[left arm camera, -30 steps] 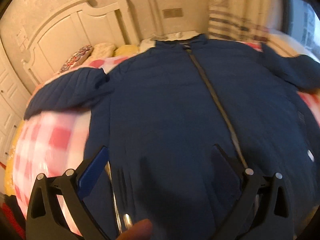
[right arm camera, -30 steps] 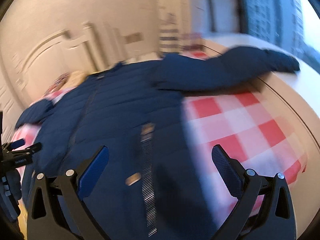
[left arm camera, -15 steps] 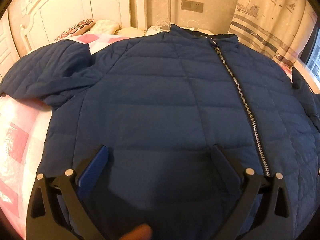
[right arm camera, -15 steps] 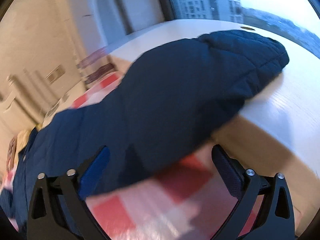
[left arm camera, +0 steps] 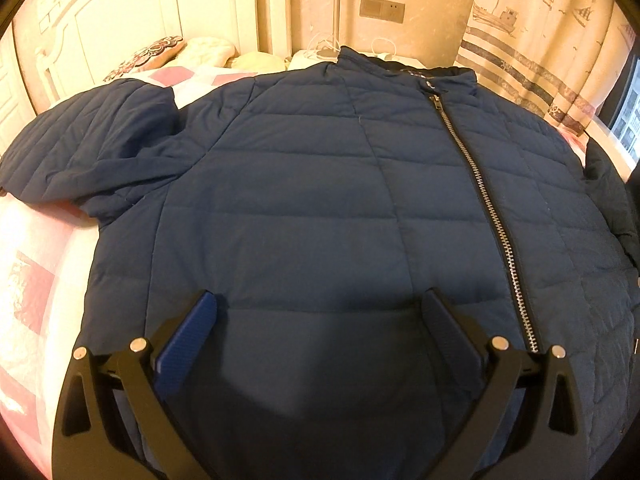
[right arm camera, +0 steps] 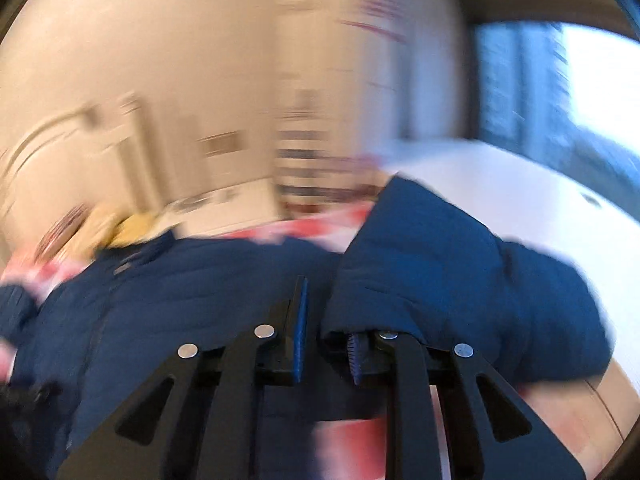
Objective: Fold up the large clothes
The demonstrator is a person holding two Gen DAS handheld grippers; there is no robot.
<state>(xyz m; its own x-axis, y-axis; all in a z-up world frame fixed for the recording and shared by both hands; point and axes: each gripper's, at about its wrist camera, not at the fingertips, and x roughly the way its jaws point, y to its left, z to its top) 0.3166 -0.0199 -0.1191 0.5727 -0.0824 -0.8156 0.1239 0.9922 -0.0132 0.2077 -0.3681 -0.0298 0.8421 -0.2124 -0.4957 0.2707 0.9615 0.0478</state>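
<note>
Right in front of us the left gripper has its jaws spread wide, holding nothing, hovering over the lower front of the navy quilted jacket. Over on our other side, the right gripper has its blue pads drawn in close, pinching a bunched fold of the jacket's sleeve, and that sleeve drapes off to the right of the jaws; the picture there is heavily smeared, so finer detail escapes us. Moving out, the jacket lies flat and face up on the pink-and-white checked bedspread, its silver zipper closed and running diagonally up to the collar. The other sleeve sprawls out to the left across the bed. Beyond the collar we see pillows against a white headboard, a wall switch plate, and a curtain printed with boats on the far right.
</note>
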